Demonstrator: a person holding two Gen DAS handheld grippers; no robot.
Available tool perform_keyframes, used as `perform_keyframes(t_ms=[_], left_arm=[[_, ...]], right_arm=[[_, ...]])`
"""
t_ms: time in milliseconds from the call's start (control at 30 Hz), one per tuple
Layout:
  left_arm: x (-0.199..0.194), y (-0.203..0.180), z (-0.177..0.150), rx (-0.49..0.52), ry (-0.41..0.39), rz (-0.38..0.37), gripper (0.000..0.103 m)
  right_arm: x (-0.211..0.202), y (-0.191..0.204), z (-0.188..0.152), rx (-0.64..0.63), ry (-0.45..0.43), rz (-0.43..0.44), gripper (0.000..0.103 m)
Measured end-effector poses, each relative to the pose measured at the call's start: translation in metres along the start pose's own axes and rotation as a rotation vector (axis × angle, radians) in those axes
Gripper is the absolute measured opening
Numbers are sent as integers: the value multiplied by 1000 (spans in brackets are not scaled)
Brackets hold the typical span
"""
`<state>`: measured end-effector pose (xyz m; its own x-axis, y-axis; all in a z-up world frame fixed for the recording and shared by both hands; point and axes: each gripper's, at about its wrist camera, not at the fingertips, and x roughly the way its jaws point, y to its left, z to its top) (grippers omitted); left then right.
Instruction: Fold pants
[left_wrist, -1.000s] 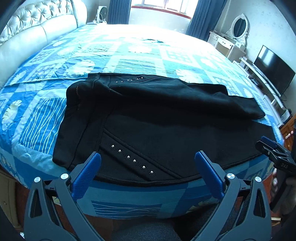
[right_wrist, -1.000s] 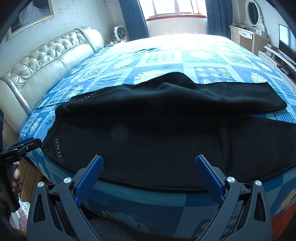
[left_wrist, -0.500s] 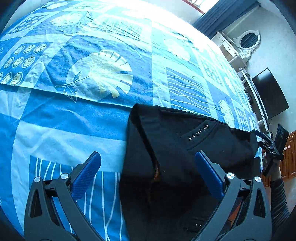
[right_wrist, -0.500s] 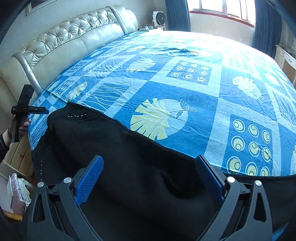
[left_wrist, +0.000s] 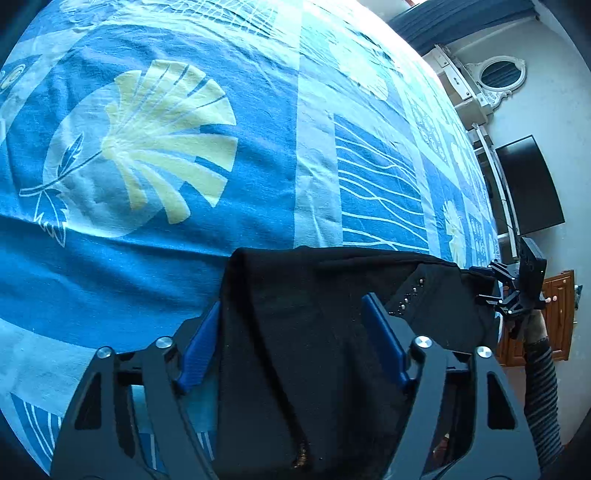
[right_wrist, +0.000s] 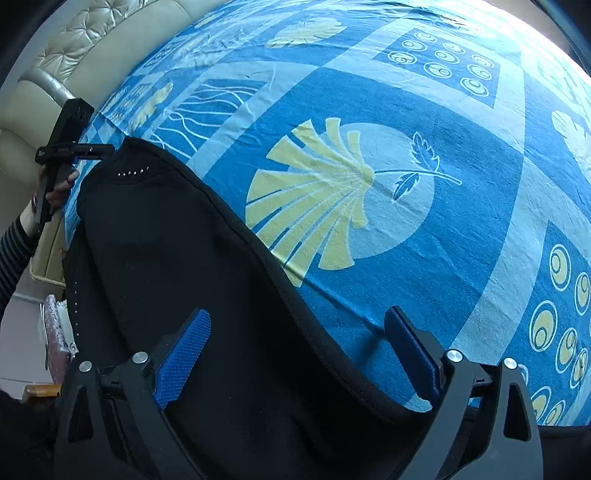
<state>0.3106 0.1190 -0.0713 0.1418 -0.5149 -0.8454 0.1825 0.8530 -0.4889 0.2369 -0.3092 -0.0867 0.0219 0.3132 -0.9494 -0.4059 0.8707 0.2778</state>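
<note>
Black pants (left_wrist: 303, 302) with a row of metal studs lie across a blue patterned quilt (left_wrist: 147, 155). My left gripper (left_wrist: 291, 302) points steeply down over the pants' far corner, jaws closing, with the cloth between the blue pads and no firm pinch visible. My right gripper (right_wrist: 297, 312) straddles the pants' (right_wrist: 166, 240) far hem further along, jaws also closing, with the hem between the pads. Each view shows the other gripper at the far end of the same edge: the right gripper (left_wrist: 491, 284) and the left gripper (right_wrist: 92, 149).
The quilt (right_wrist: 406, 110) stretches wide beyond the pants. A cream tufted headboard (right_wrist: 74, 48) stands at the left. A dark TV (left_wrist: 528, 184), a white dresser with an oval mirror (left_wrist: 498, 74) and a wooden cabinet (left_wrist: 554, 314) stand past the bed's right side. A striped sleeve (left_wrist: 539, 387) holds the right gripper.
Both grippers have travelled from the near side over the pants to their far edge and tilted down. Their jaws, wide before, now stand narrower around the cloth.
</note>
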Motion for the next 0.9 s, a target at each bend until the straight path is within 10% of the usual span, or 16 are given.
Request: perform_keyframes(t_ms=[67,133,567,900], left_arm=[[-1,3,-1,-17,8,82,24],[-3,6,-1,-44,29,4,6],[-78,-33,-39,48,-137,-116,4],[-110,-40,-155,97,-196,-83,7]], right_arm=[[0,1,-1,16,2,23,21],[-6,5,-2,9,-12,13,11],[-92,92,-78,-84,-316,-245,10],[-42,151,-179,-113,-352,-392,10]])
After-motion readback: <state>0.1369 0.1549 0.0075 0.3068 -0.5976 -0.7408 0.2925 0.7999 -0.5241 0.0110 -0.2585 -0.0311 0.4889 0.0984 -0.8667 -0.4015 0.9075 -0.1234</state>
